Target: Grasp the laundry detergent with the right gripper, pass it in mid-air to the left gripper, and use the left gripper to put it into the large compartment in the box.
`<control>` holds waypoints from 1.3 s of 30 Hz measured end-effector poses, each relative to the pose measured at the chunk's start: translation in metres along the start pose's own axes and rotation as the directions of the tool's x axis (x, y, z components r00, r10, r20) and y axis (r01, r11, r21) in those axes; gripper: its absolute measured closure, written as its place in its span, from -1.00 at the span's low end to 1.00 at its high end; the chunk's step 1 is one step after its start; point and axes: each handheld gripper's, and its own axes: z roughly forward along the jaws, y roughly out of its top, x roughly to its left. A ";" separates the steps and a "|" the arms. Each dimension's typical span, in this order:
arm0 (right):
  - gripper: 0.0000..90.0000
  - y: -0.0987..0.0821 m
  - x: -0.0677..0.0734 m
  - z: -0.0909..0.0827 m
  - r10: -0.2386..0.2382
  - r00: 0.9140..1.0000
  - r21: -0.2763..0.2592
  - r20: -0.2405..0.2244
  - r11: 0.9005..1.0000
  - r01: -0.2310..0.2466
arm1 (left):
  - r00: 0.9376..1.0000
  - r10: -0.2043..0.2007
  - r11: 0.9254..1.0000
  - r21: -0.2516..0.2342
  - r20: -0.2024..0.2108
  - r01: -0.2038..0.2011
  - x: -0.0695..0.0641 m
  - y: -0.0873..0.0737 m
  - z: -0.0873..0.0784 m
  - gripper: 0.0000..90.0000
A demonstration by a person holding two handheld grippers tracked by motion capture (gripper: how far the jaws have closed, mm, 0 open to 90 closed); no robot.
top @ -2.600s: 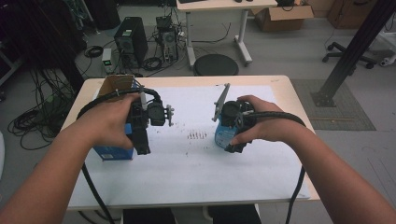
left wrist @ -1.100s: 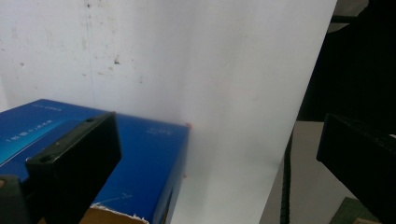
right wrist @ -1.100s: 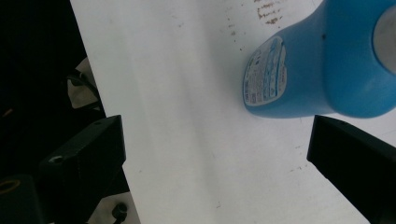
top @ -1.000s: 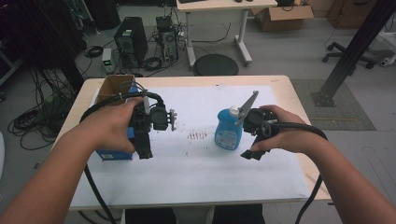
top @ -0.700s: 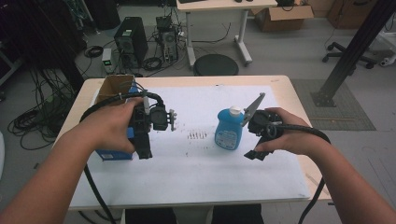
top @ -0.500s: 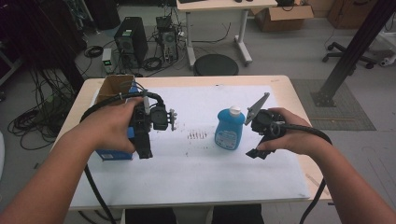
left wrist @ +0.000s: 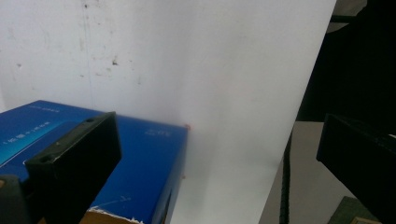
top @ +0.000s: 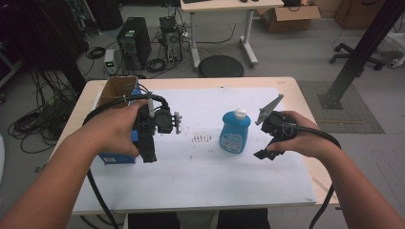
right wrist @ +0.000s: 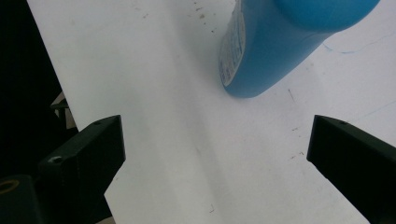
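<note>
A blue bottle (top: 235,132) with a white cap stands upright on the white sheet (top: 200,171), right of the middle. My right gripper (top: 267,143) is just to its right, apart from it and open; the right gripper view has the bottle (right wrist: 271,46) lying ahead, beyond the wide-apart jaws of the right gripper (right wrist: 215,154). A blue box (top: 117,155) lies at the sheet's left edge. My left gripper (top: 149,143) hovers over the box's right end, open, with nothing between its jaws. In the left gripper view the left gripper (left wrist: 210,154) looks down on the box corner (left wrist: 140,172).
An open cardboard box (top: 114,88) sits at the table's back left corner. Small dark marks (top: 203,139) dot the sheet between the grippers. The wooden table edge (top: 305,114) runs close behind my right hand. Cables trail from both grippers toward me.
My right gripper has let go of the blue bottle and drawn away to the right, and the bottle stands alone. The left gripper has barely moved.
</note>
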 end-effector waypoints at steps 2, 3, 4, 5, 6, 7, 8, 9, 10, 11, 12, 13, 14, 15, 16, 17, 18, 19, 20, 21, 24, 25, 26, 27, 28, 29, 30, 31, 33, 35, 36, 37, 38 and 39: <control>-0.90 0.000 -0.001 0.000 -0.001 1.000 -0.001 0.001 1.000 0.001 | 1.000 -0.001 1.000 0.000 -0.001 0.001 0.000 0.000 0.000 -0.99; -0.90 -0.001 -0.003 0.002 0.007 1.000 -0.008 0.000 1.000 -0.007 | 1.000 -0.002 1.000 -0.003 -0.002 0.002 0.000 -0.001 0.000 -0.99; -0.90 -0.001 -0.003 0.002 0.007 1.000 -0.008 0.000 1.000 -0.007 | 1.000 -0.003 1.000 -0.005 -0.002 0.003 0.000 -0.001 0.001 -0.99; -0.90 -0.002 -0.005 0.003 0.013 1.000 -0.013 0.001 1.000 -0.013 | 1.000 -0.005 1.000 -0.004 0.001 0.005 0.000 -0.001 0.001 -0.99; -0.90 -0.002 -0.006 0.003 0.015 1.000 -0.015 0.003 1.000 -0.014 | 1.000 -0.004 1.000 -0.004 0.003 0.004 0.001 -0.001 0.002 -0.99; -0.90 -0.003 -0.007 0.004 0.017 1.000 -0.018 0.003 1.000 -0.017 | 1.000 -0.005 1.000 -0.003 0.002 0.005 0.000 -0.002 0.003 -0.99; -0.90 -0.003 -0.007 0.004 0.017 1.000 -0.018 0.003 1.000 -0.017 | 1.000 -0.005 1.000 -0.003 0.002 0.005 0.000 -0.002 0.003 -0.99; -0.90 -0.003 -0.007 0.005 0.020 1.000 -0.022 0.003 1.000 -0.020 | 1.000 -0.005 1.000 0.003 0.006 0.005 0.000 -0.002 0.003 -0.99; -0.90 -0.005 -0.009 0.007 0.025 1.000 -0.026 0.006 0.999 -0.025 | 1.000 -0.009 1.000 0.002 0.007 0.009 0.000 -0.002 0.003 -0.99; -0.90 -0.005 -0.010 0.007 0.027 1.000 -0.027 0.006 0.999 -0.027 | 1.000 -0.010 1.000 0.000 0.006 0.010 0.000 -0.003 0.003 -0.99; -0.90 -0.006 -0.011 0.008 0.028 1.000 -0.029 0.004 0.999 -0.028 | 1.000 -0.012 1.000 -0.002 0.006 0.012 0.000 -0.003 0.003 -0.99; -0.90 -0.007 -0.012 0.009 0.024 1.000 -0.033 0.004 0.999 -0.024 | 1.000 -0.013 1.000 -0.004 0.007 0.013 0.000 -0.004 0.003 -0.99; -0.91 -0.007 -0.012 0.010 0.023 1.000 -0.038 0.005 0.999 -0.023 | 1.000 -0.013 1.000 -0.004 0.007 0.013 0.000 -0.004 0.003 -0.99; -0.91 -0.008 -0.013 0.011 0.018 1.000 -0.047 0.004 0.999 -0.018 | 1.000 -0.016 1.000 -0.010 0.005 0.016 0.000 -0.004 0.002 -0.99; -0.91 -0.008 -0.014 0.012 0.014 1.000 -0.052 0.001 0.999 -0.014 | 1.000 -0.016 1.000 -0.010 0.005 0.016 0.000 -0.004 0.002 -0.99; -0.91 -0.009 -0.015 0.014 0.012 1.000 -0.058 0.001 0.998 -0.012 | 1.000 -0.017 1.000 -0.011 0.005 0.017 0.000 -0.004 0.001 -0.99; -0.91 -0.009 -0.015 0.014 0.012 1.000 -0.058 0.001 0.998 -0.012 | 1.000 -0.017 1.000 -0.011 0.005 0.017 0.000 -0.004 0.001 -0.99; -0.91 -0.009 -0.016 0.017 0.019 1.000 -0.062 -0.004 0.998 -0.019 | 1.000 -0.013 1.000 -0.009 0.003 0.013 0.000 -0.004 0.001 -0.99; -0.91 -0.010 -0.017 0.019 0.017 1.000 -0.060 -0.005 0.998 -0.017 | 1.000 -0.013 1.000 -0.009 0.003 0.013 0.000 -0.004 0.001 -0.99; -0.91 -0.010 -0.017 0.020 0.018 1.000 -0.060 -0.004 0.998 -0.018 | 1.000 -0.015 1.000 -0.007 0.005 0.015 -0.001 -0.003 0.000 -0.99; -0.91 -0.011 -0.018 0.023 0.021 1.000 -0.069 -0.007 0.997 -0.022 | 1.000 -0.014 1.000 -0.006 0.007 0.014 -0.001 -0.003 0.001 -0.99; -0.91 -0.011 -0.019 0.023 0.021 1.000 -0.076 -0.008 0.997 -0.022 | 1.000 -0.014 1.000 -0.005 0.007 0.014 -0.001 -0.003 0.001 -0.99; -0.91 -0.012 -0.020 0.025 0.024 1.000 -0.087 -0.011 0.996 -0.025 | 1.000 -0.014 1.000 -0.001 0.008 0.014 -0.001 -0.003 0.002 -0.99; -0.91 -0.012 -0.020 0.026 0.025 1.000 -0.093 -0.012 0.995 -0.026 | 1.000 -0.014 1.000 -0.001 0.008 0.014 -0.001 -0.003 0.002 -0.99; -0.91 -0.013 -0.021 0.027 0.027 1.000 -0.103 -0.015 0.994 -0.029 | 1.000 -0.015 1.000 -0.001 0.007 0.015 -0.001 -0.003 0.002 -0.99; -0.91 -0.013 -0.022 0.028 0.033 0.999 -0.114 -0.017 0.993 -0.035 | 1.000 -0.013 1.000 -0.001 0.008 0.013 -0.001 -0.002 0.002 -0.99; -0.91 -0.013 -0.022 0.028 0.033 0.999 -0.114 -0.017 0.993 -0.035 | 1.000 -0.013 1.000 -0.001 0.008 0.013 -0.001 -0.002 0.002 -0.99; -0.91 -0.014 -0.024 0.032 0.041 0.999 -0.134 -0.022 0.990 -0.044 | 1.000 -0.015 1.000 -0.006 0.008 0.015 -0.001 -0.002 0.001 -0.99; -0.91 -0.014 -0.025 0.035 0.044 0.999 -0.146 -0.029 0.988 -0.048 | 1.000 -0.016 1.000 -0.013 0.008 0.016 -0.002 -0.002 0.000 -0.99; -0.91 -0.014 -0.026 0.039 0.045 0.998 -0.153 -0.036 0.987 -0.050 | 1.000 -0.015 1.000 -0.007 0.008 0.015 -0.002 -0.003 0.000 -0.99; -0.91 -0.014 -0.026 0.039 0.045 0.998 -0.153 -0.036 0.987 -0.050 | 1.000 -0.015 1.000 -0.007 0.008 0.015 -0.002 -0.003 0.000 -0.99; -0.91 -0.013 -0.026 0.042 0.046 0.998 -0.152 -0.038 0.987 -0.051 | 1.000 -0.017 1.000 -0.007 0.008 0.017 -0.002 -0.004 0.000 -0.99; -0.91 -0.013 -0.026 0.042 0.046 0.998 -0.152 -0.038 0.987 -0.051 | 1.000 -0.017 1.000 -0.007 0.008 0.017 -0.002 -0.004 0.000 -0.99; -0.91 -0.013 -0.027 0.045 0.047 0.998 -0.155 -0.041 0.987 -0.053 | 1.000 -0.020 1.000 -0.006 0.010 0.020 -0.002 -0.004 0.000 -0.99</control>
